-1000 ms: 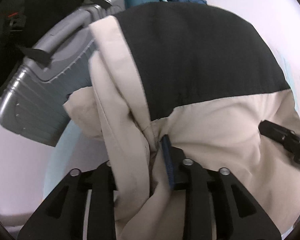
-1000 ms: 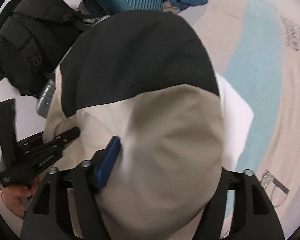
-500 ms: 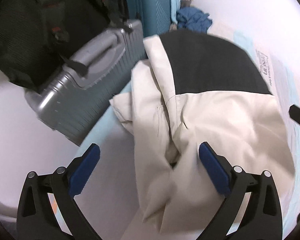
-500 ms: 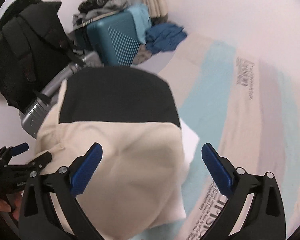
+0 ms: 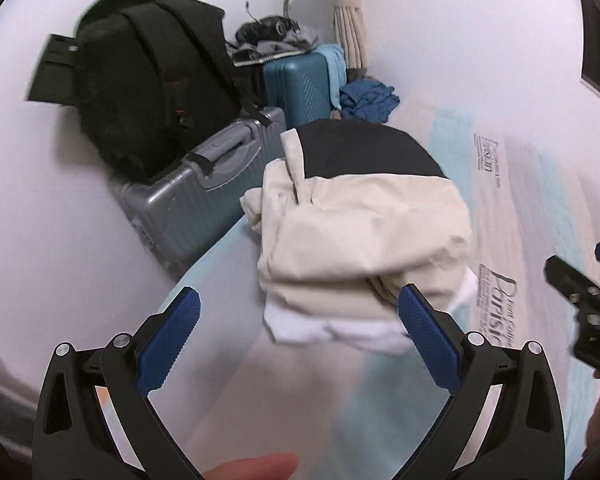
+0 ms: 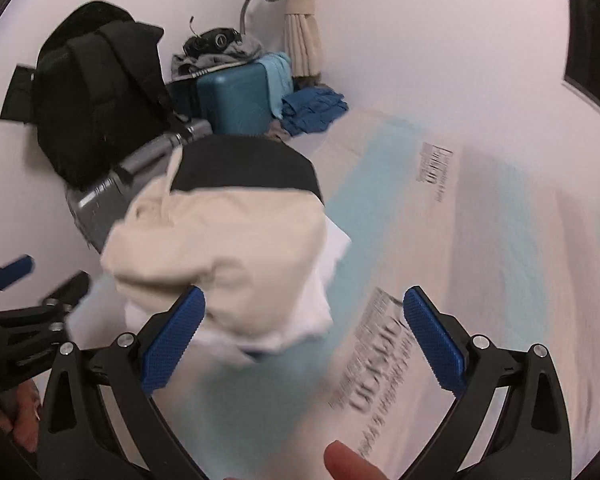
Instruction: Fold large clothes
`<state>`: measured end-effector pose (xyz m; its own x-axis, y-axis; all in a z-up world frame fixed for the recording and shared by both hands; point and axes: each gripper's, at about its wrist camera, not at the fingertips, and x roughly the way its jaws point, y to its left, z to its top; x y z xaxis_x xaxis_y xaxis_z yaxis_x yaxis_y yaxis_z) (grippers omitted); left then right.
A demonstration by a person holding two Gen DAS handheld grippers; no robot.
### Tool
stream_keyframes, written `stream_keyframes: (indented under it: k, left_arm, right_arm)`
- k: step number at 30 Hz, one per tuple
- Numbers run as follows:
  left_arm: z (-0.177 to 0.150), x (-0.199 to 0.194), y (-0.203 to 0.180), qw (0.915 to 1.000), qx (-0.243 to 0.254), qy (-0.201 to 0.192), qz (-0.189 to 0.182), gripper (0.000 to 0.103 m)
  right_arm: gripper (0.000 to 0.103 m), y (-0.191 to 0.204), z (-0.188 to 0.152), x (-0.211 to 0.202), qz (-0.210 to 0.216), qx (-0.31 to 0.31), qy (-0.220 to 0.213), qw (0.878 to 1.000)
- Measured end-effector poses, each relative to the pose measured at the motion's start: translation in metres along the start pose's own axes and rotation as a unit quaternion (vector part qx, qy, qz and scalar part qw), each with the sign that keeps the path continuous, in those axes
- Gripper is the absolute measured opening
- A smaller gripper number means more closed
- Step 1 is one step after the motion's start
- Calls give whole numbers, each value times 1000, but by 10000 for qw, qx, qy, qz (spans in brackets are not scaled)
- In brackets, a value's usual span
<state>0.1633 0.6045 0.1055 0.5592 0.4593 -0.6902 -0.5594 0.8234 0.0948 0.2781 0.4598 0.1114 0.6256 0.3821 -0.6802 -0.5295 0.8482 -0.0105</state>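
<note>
A folded cream and black garment (image 5: pixel 360 224) lies in a bundle on the striped bed sheet (image 5: pixel 512 208), with a white layer (image 5: pixel 324 328) showing under its near edge. My left gripper (image 5: pixel 298 330) hangs open above and just short of that near edge, nothing between its blue pads (image 5: pixel 168 336). In the right wrist view the same garment (image 6: pixel 220 236) sits left of centre, and my right gripper (image 6: pixel 304 332) stands open over the bundle's near right corner and the sheet (image 6: pixel 480 248), holding nothing.
A grey suitcase (image 5: pixel 196 196), a black backpack (image 5: pixel 140 92) and a teal suitcase (image 5: pixel 300 84) stand along the wall behind the garment. Blue clothes (image 5: pixel 366 100) lie by a tied curtain (image 5: pixel 350 20). The right gripper's tip (image 5: pixel 588 292) shows at the left view's edge.
Both grippers let go of the cream fabric, opened wide and pulled back and up. The garment now rests folded on the bed, farther off in both views.
</note>
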Motion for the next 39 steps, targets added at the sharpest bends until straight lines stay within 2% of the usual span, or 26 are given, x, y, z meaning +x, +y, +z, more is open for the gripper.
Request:
stream_keyframes:
  k: [4,6,11,18,28,32,39]
  left_arm:
    - [-34,-39,-6,9996,-271,-79,-34,97]
    - [-49,-49,-4,9991,-398,-59,-152,97]
    - [-85,-75,3,9985,-537,-63,-115,97]
    - [-119,-95,9,9991,-293,-263,-130,97]
    - [-129,-98,19,9990,-219,-367,-165,97]
    - [-132,-100,20,9990,-252,-350,-100,97]
    - [-136,-101,22,9988,-276,-338,-199,97]
  right_arm:
    - [96,-10,-32,-32,86,50,68,9999]
    - [96,-11,-46,-47,42,-40,-20,10000]
    - [96,-10,-77,-78,-101,-75,-272,9996]
    - [96,9,-108,-109,-289,-70,-507,9983]
    - [96,29,-124,-127,-450,-42,-719,9964]
    - [96,30,-125,-128,-422,2,-700,9967]
    - [96,33,-125,-129,-411,-28,-710,9966]
